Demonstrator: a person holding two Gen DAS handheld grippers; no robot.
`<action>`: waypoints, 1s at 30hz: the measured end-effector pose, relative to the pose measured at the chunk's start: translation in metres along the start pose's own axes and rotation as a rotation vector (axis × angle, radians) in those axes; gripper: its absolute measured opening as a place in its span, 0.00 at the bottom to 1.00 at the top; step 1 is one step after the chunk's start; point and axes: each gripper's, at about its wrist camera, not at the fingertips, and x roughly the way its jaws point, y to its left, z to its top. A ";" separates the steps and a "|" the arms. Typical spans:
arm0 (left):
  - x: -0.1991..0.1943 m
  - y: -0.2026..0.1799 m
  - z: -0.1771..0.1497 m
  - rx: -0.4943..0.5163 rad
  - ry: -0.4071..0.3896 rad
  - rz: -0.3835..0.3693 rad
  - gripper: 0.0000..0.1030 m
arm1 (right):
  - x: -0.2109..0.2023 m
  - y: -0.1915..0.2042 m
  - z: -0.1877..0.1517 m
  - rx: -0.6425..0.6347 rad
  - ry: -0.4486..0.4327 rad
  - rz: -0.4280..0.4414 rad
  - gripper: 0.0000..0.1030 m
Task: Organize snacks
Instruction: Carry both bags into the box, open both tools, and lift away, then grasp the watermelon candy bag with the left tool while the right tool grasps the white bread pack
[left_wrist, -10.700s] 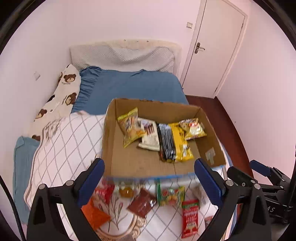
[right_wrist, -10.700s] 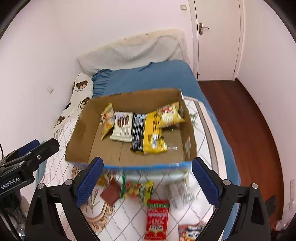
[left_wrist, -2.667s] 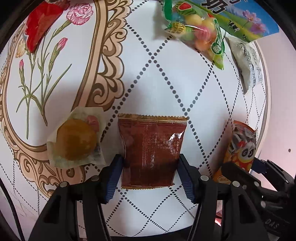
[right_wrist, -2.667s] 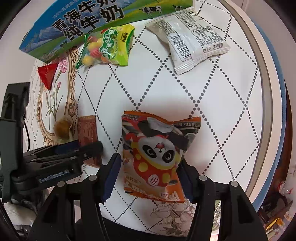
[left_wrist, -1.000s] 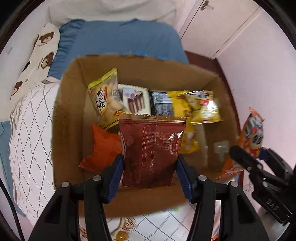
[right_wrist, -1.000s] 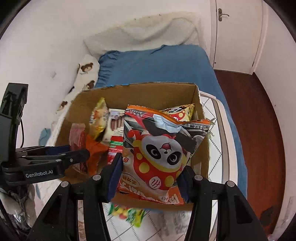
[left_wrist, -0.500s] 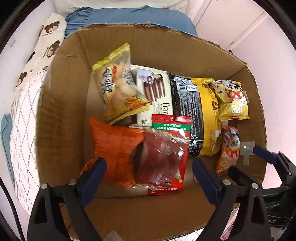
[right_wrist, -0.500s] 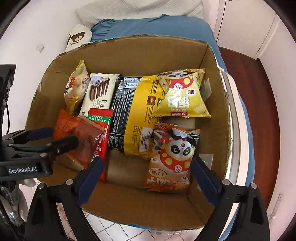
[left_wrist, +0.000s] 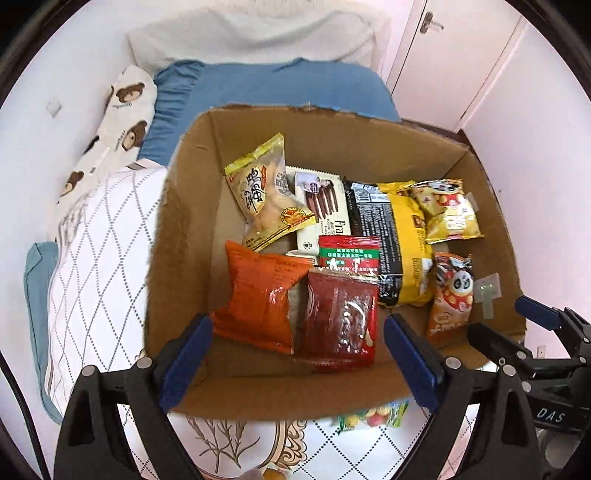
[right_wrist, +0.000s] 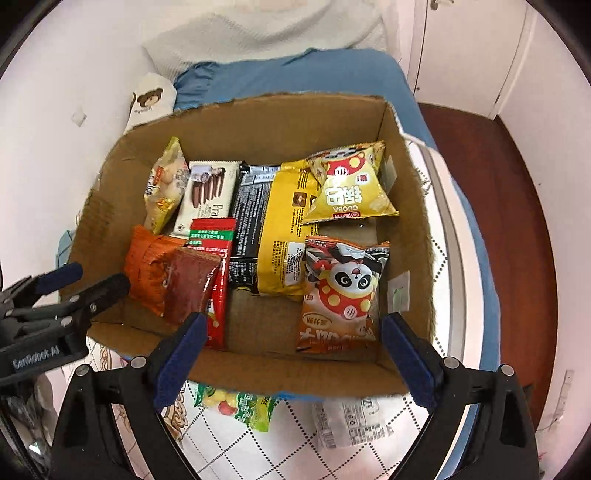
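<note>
Inside the cardboard box (right_wrist: 258, 122) on the bed, nine snack packets now lie, both tongs, left (left_wrist: 297, 360) and right (right_wrist: 290, 356), spread empty above, while candy bag (right_wrist: 236, 404) and white packet (right_wrist: 347, 424) wait outside.

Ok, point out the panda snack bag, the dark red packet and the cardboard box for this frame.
panda snack bag (right_wrist: 341, 291), right wrist view, on the panda's face.
dark red packet (left_wrist: 340, 314), left wrist view, middle of its front.
cardboard box (right_wrist: 258, 122), right wrist view, inside of the far wall.
</note>
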 end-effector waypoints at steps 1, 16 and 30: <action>-0.004 -0.001 -0.003 0.005 -0.016 0.008 0.92 | -0.005 0.002 -0.003 -0.002 -0.016 -0.002 0.95; -0.083 -0.002 -0.048 0.009 -0.225 0.029 0.92 | -0.096 0.020 -0.048 -0.013 -0.228 -0.013 0.95; -0.076 -0.012 -0.079 -0.047 -0.155 -0.062 0.92 | -0.084 -0.010 -0.083 0.059 -0.176 0.038 0.93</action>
